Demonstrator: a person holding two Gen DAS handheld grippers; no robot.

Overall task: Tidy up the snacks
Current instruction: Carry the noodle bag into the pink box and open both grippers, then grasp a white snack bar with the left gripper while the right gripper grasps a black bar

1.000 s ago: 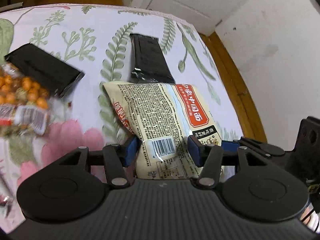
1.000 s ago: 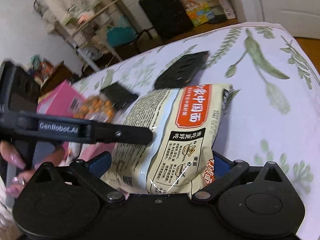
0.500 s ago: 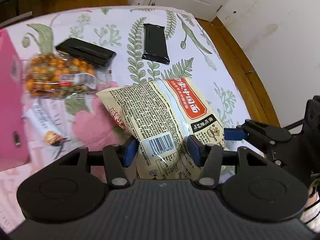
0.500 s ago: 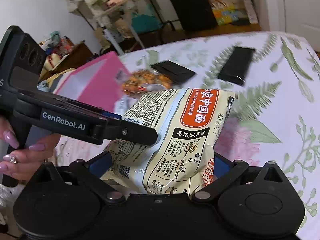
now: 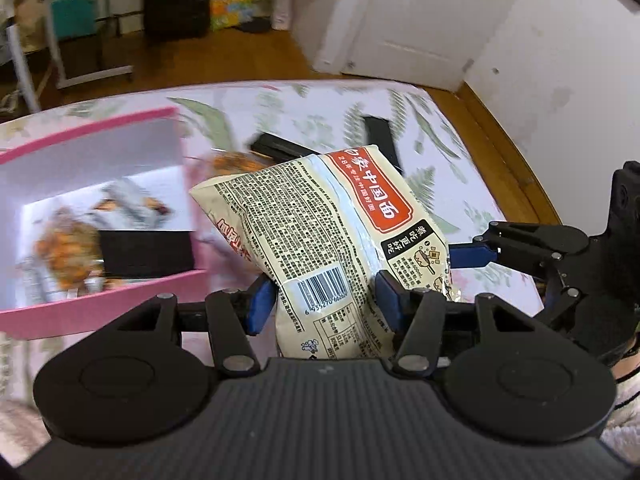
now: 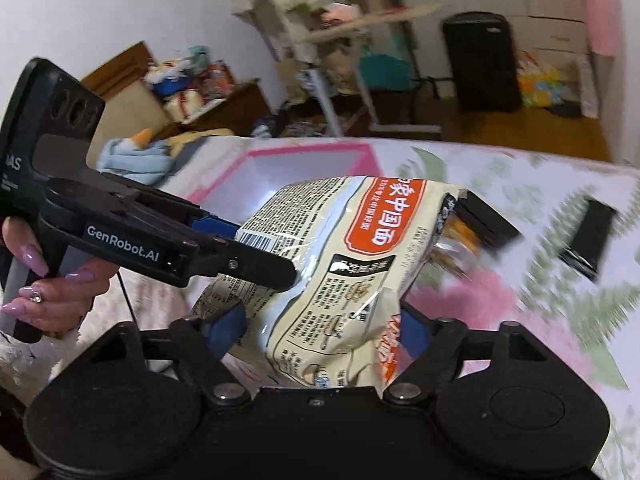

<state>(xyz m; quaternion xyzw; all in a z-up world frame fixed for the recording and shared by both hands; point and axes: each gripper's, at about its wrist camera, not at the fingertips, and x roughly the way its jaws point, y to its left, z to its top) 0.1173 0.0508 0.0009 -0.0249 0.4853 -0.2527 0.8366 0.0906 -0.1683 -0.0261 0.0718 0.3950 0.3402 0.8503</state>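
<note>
While both tongs pinch it, the crinkly cream plastic noodle bag with a red label (image 5: 320, 236) hangs in the air, its long side pointing away toward the open pink cardboard box (image 5: 96, 216). Left gripper (image 5: 324, 300) and right gripper (image 6: 320, 332) each squeeze a near corner.

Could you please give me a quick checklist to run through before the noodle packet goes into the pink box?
1. Left gripper shut on the noodle packet: ok.
2. Right gripper shut on the same packet: ok.
3. Packet lifted off the floral cloth: ok.
4. Pink box open at the top: ok.
5. Room left in the box, which already holds snacks and a black packet: cannot tell.
6. Packet directly over the opening: not ok, it hangs beside the box.
</note>
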